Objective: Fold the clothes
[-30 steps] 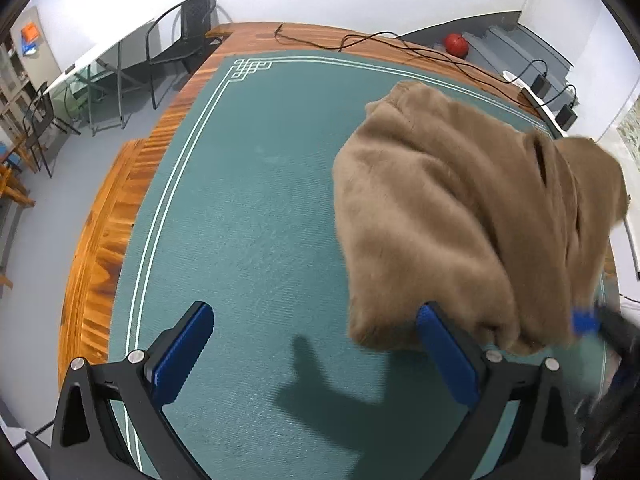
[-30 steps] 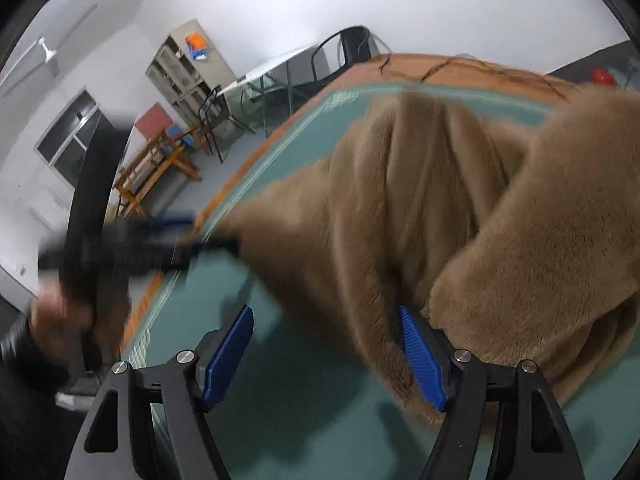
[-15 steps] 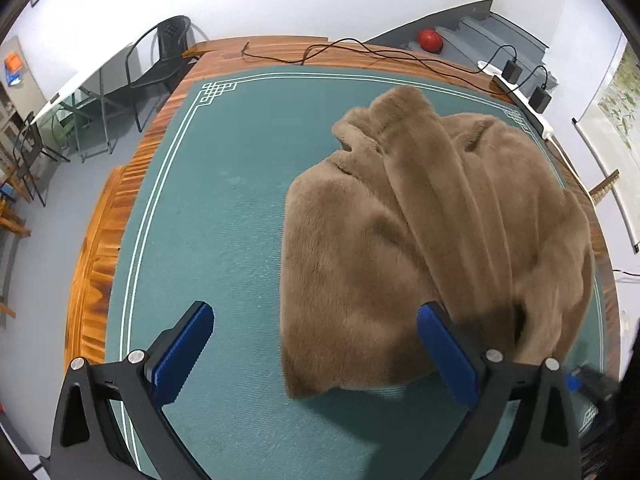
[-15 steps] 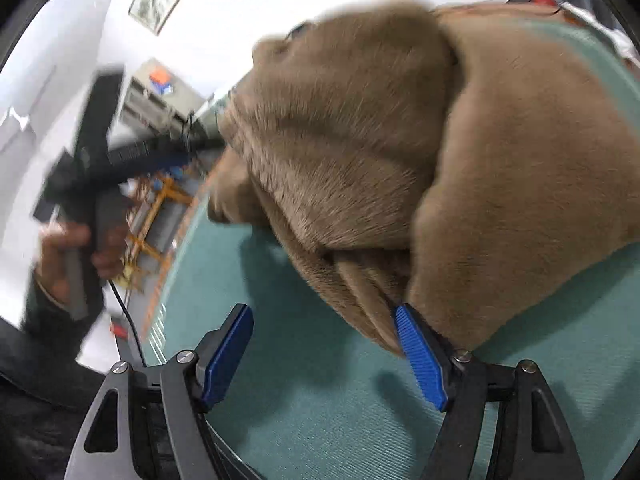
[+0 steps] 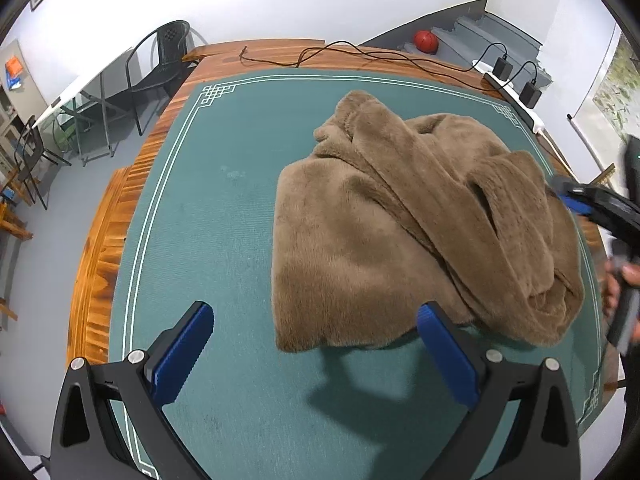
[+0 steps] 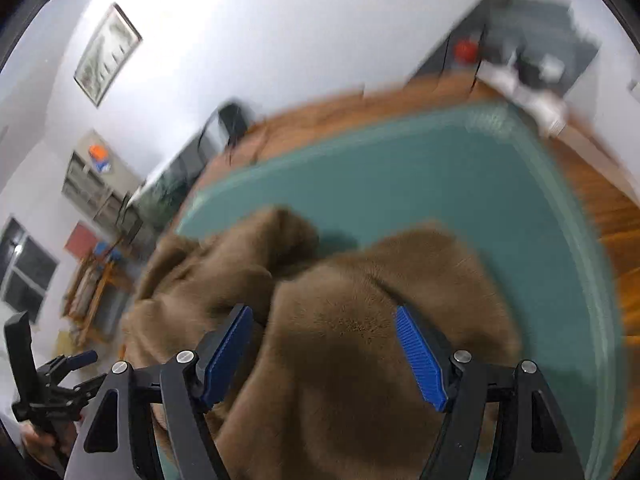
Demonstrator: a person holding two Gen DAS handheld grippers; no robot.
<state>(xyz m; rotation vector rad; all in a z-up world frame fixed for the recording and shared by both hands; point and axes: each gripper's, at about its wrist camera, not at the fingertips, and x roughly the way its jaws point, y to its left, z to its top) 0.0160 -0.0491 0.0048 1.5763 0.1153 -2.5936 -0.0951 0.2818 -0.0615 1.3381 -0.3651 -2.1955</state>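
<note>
A brown fuzzy coat (image 5: 404, 224) lies in a rumpled heap on the green mat (image 5: 216, 208), right of the middle. My left gripper (image 5: 316, 352) is open and empty, just in front of the coat's near hem. My right gripper (image 6: 324, 350) is open and hovers right over the coat (image 6: 344, 360), with fur between and under its blue pads; it also shows at the coat's right edge in the left wrist view (image 5: 576, 200). The right wrist view is blurred.
The mat covers a wooden table (image 5: 104, 236). Black cables (image 5: 360, 56) and a power strip (image 5: 516, 96) run along the table's far edge. A black chair (image 5: 160, 60) stands past the far left corner. A red ball (image 5: 426, 41) lies on the stairs.
The coat has dropped from hanging in the air to lying on the mat. My right gripper has swung from beside the coat to above it. My left gripper has pulled back a little.
</note>
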